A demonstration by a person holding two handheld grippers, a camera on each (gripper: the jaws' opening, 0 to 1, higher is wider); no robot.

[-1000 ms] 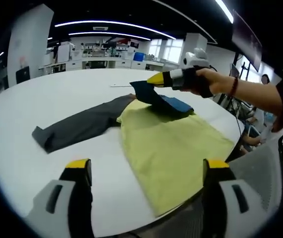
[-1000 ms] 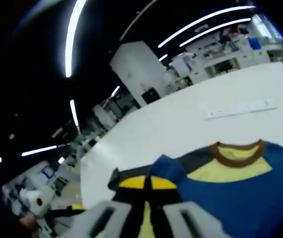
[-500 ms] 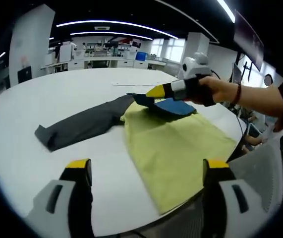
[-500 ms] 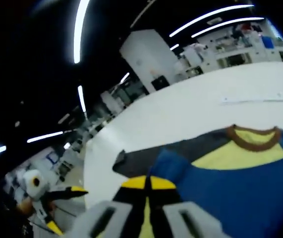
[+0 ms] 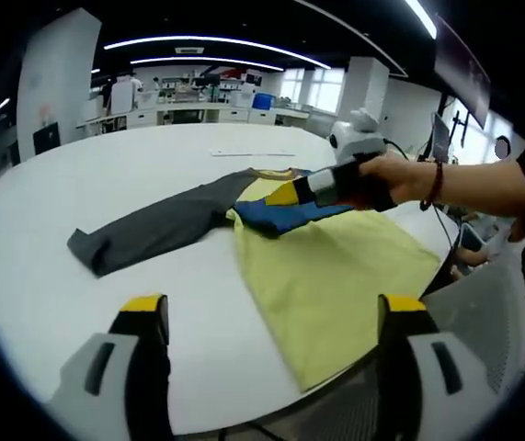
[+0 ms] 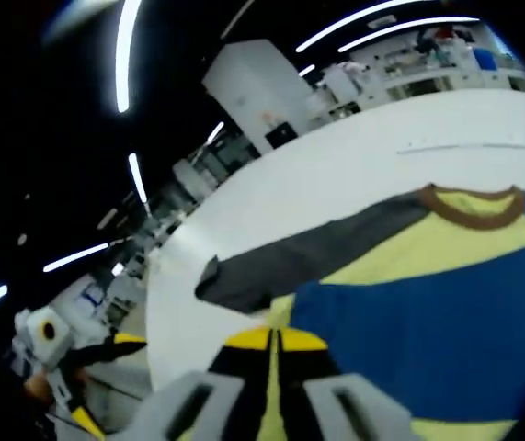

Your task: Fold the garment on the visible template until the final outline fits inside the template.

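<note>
Shirt point(image 5: 326, 266) lies flat on the white table point(image 5: 87, 193), grey sleeve point(image 5: 147, 230) stretched left. Right gripper point(image 5: 285, 195) pinches the blue sleeve point(image 5: 285, 213), jaws closed on it. Left gripper point(image 5: 271, 317) hovers near, wide open, empty. Fabric looks light, limp; grab edges or cuffs.

We are looking across a large white round table point(image 5: 106, 175) toward white lab benches point(image 5: 188, 112) lining the far wall. Long ceiling light strips point(image 5: 216, 41) are glowing overhead, and bright windows point(image 5: 322, 90) are shining behind a white pillar point(image 5: 365, 83).
</note>
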